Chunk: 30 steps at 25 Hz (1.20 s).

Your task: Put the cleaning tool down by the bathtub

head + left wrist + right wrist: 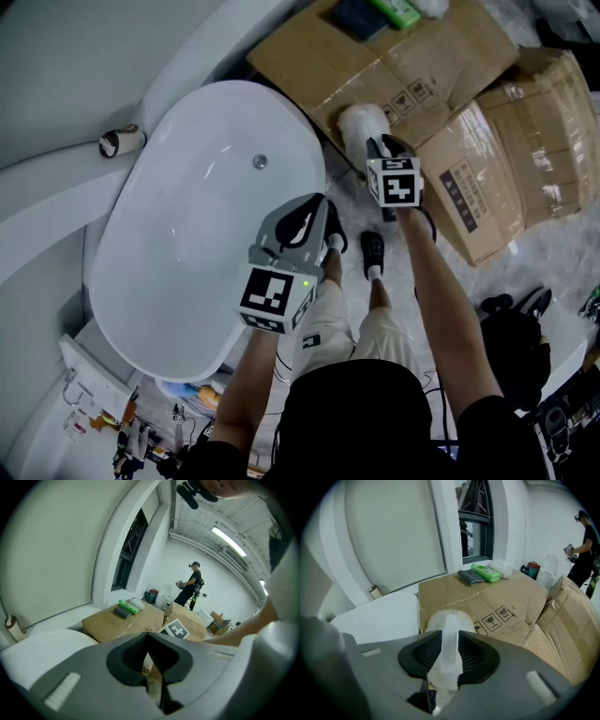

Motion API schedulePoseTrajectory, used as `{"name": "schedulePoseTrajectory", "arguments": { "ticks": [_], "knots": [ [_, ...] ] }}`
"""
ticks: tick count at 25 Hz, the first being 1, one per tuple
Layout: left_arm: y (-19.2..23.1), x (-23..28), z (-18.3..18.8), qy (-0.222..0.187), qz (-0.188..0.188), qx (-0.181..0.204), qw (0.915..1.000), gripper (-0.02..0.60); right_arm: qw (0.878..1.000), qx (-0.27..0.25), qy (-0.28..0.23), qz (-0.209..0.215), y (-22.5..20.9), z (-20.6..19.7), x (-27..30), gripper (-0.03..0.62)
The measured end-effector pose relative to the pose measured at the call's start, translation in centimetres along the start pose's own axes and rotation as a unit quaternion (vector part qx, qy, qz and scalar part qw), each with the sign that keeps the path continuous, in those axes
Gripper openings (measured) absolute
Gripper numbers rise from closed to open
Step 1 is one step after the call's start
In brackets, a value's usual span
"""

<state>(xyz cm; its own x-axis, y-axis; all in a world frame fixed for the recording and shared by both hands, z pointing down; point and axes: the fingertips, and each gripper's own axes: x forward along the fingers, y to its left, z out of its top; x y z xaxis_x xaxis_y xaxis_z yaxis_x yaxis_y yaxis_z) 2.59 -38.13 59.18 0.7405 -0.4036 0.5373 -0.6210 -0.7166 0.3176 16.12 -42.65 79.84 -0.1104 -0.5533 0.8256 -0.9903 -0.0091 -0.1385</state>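
Right gripper [450, 657]: fingers clamped on tool [449, 639] by thin pale handle. Fluffy white head [362, 127] points down at gap between tub [187, 234] and cardboard [422, 70]; seemingly not yet on floor.

Left gripper [151, 657]: fingers together, nothing between; held near tub rim.

Risks, as judged:
- Release from height: tool drops, bounces, slides under box flap.
- Head snags cardboard edge: ends on box, not by tub.
- Smooth handle swivels or slips in grip while lowering.
- Shoes [372, 253] near: tool may land on foot.
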Motion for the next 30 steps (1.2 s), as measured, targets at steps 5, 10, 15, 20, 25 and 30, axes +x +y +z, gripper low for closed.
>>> {"name": "schedulePoseTrajectory", "arguments": {
  "ticks": [5,10,15,20,25,30],
  "knots": [
    [-0.8,-1.0,-0.1,-0.004,0.004,0.002,1.0000,-0.002,1.000,-0.011,-0.008,-0.003,0.3,0.3,-1.9,0.094],
    [-2.3,-2.2,0.0,-0.013,0.007,0.009,0.9999,-0.002,1.000,-0.024,-0.017,0.003,0.9,0.4,-4.6,0.094],
    [-4.4,-3.4,0.4,-0.029,0.013,0.015,0.9994,-0.002,0.999,-0.044,-0.026,0.010,1.3,0.3,-7.8,0.094],
    [-6.0,-5.5,-0.3,-0.037,0.027,0.004,0.9990,-0.002,0.997,-0.065,-0.037,0.018,2.1,-0.2,-11.3,0.094],
    [-8.4,-7.6,-0.7,-0.053,0.039,-0.002,0.9978,-0.002,0.994,-0.097,-0.051,0.026,2.9,-0.8,-15.7,0.094],
    [-11.0,-10.2,-1.2,-0.071,0.058,-0.012,0.9957,-0.002,0.989,-0.124,-0.075,0.039,4.3,-1.6,-20.3,0.092]
  ]
}}
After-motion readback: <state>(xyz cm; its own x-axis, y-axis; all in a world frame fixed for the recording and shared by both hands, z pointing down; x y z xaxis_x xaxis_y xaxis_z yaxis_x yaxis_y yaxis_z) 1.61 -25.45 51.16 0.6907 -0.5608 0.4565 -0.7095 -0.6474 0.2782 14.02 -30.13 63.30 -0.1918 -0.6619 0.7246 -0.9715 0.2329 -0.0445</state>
